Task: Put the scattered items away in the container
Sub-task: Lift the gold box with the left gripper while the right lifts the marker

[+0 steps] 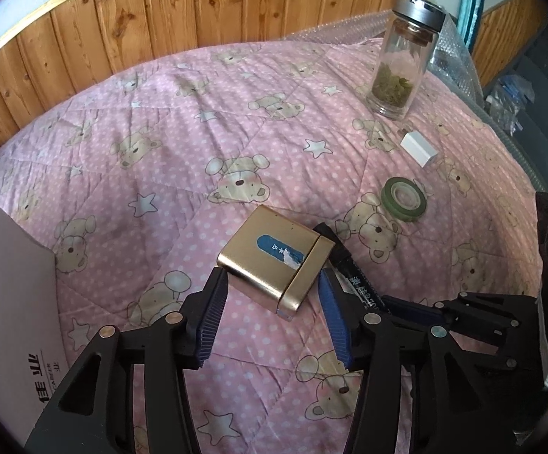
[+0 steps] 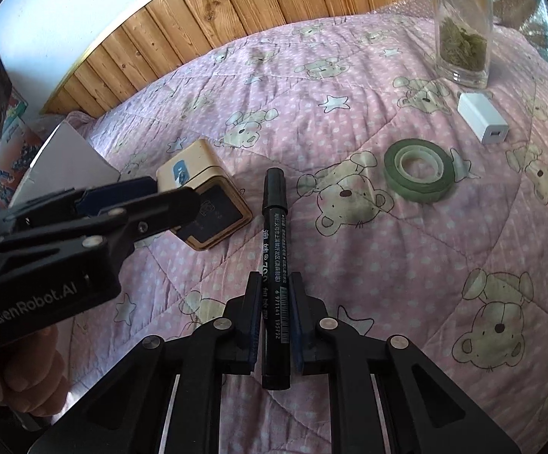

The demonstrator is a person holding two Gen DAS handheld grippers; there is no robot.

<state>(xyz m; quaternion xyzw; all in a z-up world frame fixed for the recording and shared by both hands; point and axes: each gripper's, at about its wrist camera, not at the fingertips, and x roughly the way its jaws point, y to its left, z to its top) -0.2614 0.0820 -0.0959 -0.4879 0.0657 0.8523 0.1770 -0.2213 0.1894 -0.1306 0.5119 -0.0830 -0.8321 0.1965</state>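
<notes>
Right gripper [image 2: 276, 287] clenches the black marker [image 2: 274, 234]; left gripper [image 1: 270, 287], spread wide, should centre on the gold case [image 1: 274, 257] before closing, cardboard box [image 1: 5, 283] at nine o'clock.

Pink bear-print quilt [image 1: 206, 121] beneath wood-panelled wall [image 1: 183, 11], lit by daylight

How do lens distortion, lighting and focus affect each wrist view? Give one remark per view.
Left wrist view: fisheye bends the wood panelling into an arc, with dark vignette corners; soft daylight, the gold box casting a faint shadow. Right wrist view: same curvature; the marker print reads sharply, while the left gripper looms large and dark.
</notes>
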